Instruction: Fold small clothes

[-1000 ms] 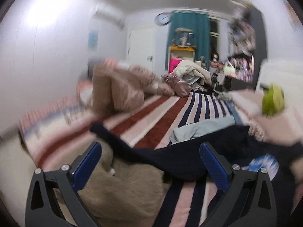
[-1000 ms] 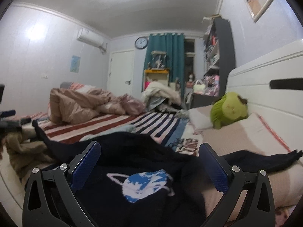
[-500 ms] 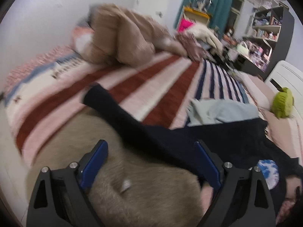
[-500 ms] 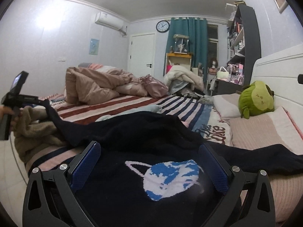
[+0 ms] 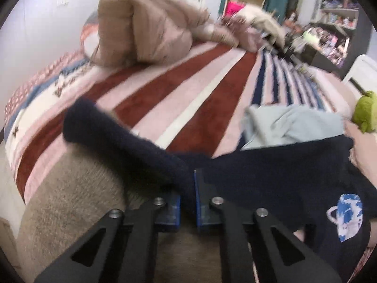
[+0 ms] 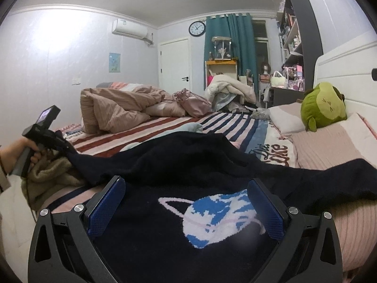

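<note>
A dark navy sweater (image 6: pixel 188 165) with a blue and white planet design (image 6: pixel 212 214) lies spread on the striped bed. In the left wrist view its sleeve (image 5: pixel 122 139) runs up and left across the bed. My left gripper (image 5: pixel 187 188) is shut on that sleeve near its base, over a tan fuzzy garment (image 5: pixel 77 200). From the right wrist view, the left gripper (image 6: pixel 67 149) holds the sleeve end at the left. My right gripper (image 6: pixel 186 202) is open just above the planet design, holding nothing.
A light blue garment (image 5: pixel 292 122) lies beyond the sweater. A tan duvet (image 6: pixel 117 108) is bunched at the far side of the bed. A green plush toy (image 6: pixel 322 103) sits on pillows by the white headboard (image 6: pixel 348 70). Shelves and clutter stand at the back.
My left gripper dropped toward the bed and closed on the navy sleeve; it was open before. My right gripper stayed open and moved lower over the planet design.
</note>
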Action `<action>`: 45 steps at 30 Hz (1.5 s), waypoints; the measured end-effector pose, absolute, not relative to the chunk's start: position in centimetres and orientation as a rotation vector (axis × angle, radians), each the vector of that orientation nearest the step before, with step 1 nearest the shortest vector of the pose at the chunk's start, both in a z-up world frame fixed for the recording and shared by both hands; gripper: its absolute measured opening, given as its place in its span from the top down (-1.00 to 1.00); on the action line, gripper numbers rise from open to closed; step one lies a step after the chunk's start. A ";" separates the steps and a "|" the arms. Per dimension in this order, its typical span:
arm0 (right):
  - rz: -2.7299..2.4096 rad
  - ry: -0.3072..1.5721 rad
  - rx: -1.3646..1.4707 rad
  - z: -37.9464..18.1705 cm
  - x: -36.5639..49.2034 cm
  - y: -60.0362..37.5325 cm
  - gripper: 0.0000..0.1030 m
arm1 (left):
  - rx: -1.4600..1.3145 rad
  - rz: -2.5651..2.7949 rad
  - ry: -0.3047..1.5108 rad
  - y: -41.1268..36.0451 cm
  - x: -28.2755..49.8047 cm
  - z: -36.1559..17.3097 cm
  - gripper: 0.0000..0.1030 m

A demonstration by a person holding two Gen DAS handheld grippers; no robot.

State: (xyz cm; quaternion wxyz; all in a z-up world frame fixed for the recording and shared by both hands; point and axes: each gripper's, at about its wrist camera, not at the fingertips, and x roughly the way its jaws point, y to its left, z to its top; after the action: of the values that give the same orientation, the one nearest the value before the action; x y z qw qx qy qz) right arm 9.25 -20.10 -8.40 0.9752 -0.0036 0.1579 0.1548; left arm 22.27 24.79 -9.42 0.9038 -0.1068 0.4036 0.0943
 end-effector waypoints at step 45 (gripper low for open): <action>0.335 0.789 -0.123 -16.1 12.8 -16.2 -0.44 | 0.060 -0.267 0.538 4.3 8.3 -10.5 -0.59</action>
State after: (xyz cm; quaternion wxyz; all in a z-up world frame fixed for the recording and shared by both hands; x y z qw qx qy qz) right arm 12.79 -16.22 -16.08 0.9078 -0.0594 0.3822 0.1622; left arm 8.28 4.29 -10.52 0.9547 0.0296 0.2652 -0.1315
